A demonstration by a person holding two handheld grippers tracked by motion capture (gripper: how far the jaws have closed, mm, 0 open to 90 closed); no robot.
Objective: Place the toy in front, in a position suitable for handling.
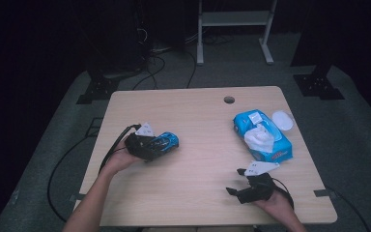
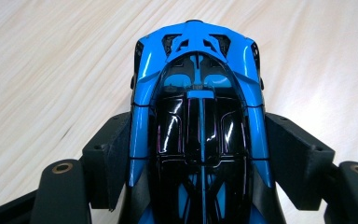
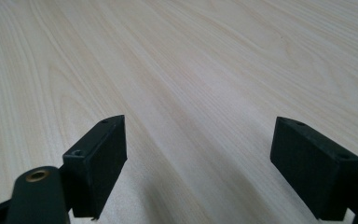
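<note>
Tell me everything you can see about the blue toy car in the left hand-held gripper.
The toy car is a glossy, plastic-looking sports model: bright blue body, black roof and windows, a thin blue centre stripe and vented panels at its far end. It sits lengthwise between the black jaws of the left hand-held gripper, which press its sides. In the high view it is over the left part of the wooden table.

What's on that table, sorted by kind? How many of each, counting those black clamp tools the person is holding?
Toy car, blue and black, clamped in the left gripper: 1
Wet-wipe pack, blue, a white wipe sticking out: 1
White lid beside the pack: 1
Hand-held grippers, the left one and the right gripper, open over bare table: 2
Total: 5
</note>
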